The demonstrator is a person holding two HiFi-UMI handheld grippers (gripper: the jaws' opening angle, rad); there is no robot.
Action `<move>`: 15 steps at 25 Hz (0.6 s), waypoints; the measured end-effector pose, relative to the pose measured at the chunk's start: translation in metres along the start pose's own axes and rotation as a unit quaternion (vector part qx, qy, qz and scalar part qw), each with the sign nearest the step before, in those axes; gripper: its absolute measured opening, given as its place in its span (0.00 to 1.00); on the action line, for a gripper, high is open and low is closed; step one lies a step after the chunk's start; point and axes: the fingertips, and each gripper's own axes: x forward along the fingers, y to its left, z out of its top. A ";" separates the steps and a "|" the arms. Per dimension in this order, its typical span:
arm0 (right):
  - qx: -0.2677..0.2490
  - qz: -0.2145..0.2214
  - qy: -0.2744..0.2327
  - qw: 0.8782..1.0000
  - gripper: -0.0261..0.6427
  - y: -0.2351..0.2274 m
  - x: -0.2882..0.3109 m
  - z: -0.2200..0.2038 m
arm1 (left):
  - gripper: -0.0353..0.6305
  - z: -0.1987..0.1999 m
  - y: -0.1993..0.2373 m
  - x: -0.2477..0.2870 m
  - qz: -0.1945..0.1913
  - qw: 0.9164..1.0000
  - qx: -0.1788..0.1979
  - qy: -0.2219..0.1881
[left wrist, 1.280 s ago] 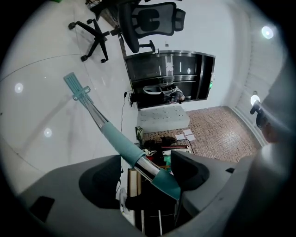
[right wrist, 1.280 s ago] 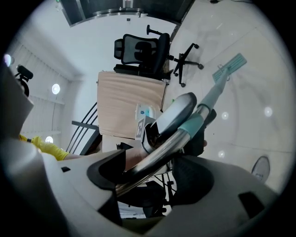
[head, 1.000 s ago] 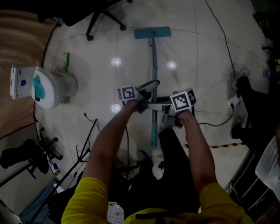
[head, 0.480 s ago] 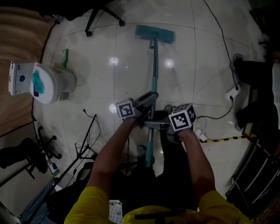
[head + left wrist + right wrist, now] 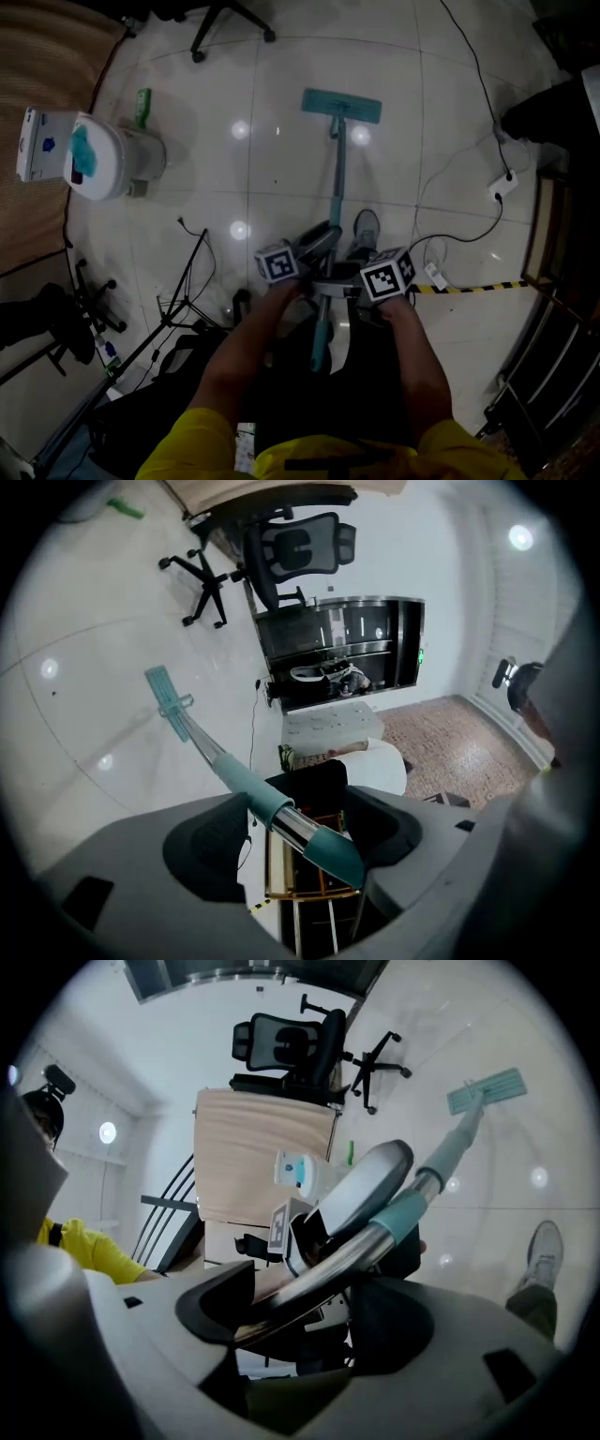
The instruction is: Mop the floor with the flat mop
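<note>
The flat mop lies with its teal head (image 5: 341, 105) on the pale tiled floor ahead, and its handle (image 5: 335, 187) runs back toward me. My left gripper (image 5: 317, 244) is shut on the handle, just ahead of my right gripper (image 5: 325, 282), which is shut on it too. In the left gripper view the teal and metal handle (image 5: 272, 808) crosses between the jaws of the left gripper (image 5: 291, 834), with the mop head (image 5: 166, 694) far off. In the right gripper view the handle (image 5: 375, 1232) passes through the right gripper (image 5: 309, 1312) toward the head (image 5: 486, 1089).
A white bin (image 5: 103, 159) with a teal patch stands at the left, with a green bottle (image 5: 142, 106) behind it. An office chair base (image 5: 225, 23) is at the top. Cables (image 5: 469, 225) and a power strip (image 5: 502, 187) lie at the right. A stand (image 5: 178, 309) and my shoe (image 5: 364, 228) are close by.
The mop head has slid back toward me and slightly right across the tiles. Both grippers, still shut on the handle, sit lower in the head view.
</note>
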 end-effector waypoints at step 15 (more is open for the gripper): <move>-0.049 0.004 0.066 0.997 0.53 -0.058 -0.069 0.180 | 0.50 0.143 0.013 0.150 -0.008 0.998 -0.008 -0.057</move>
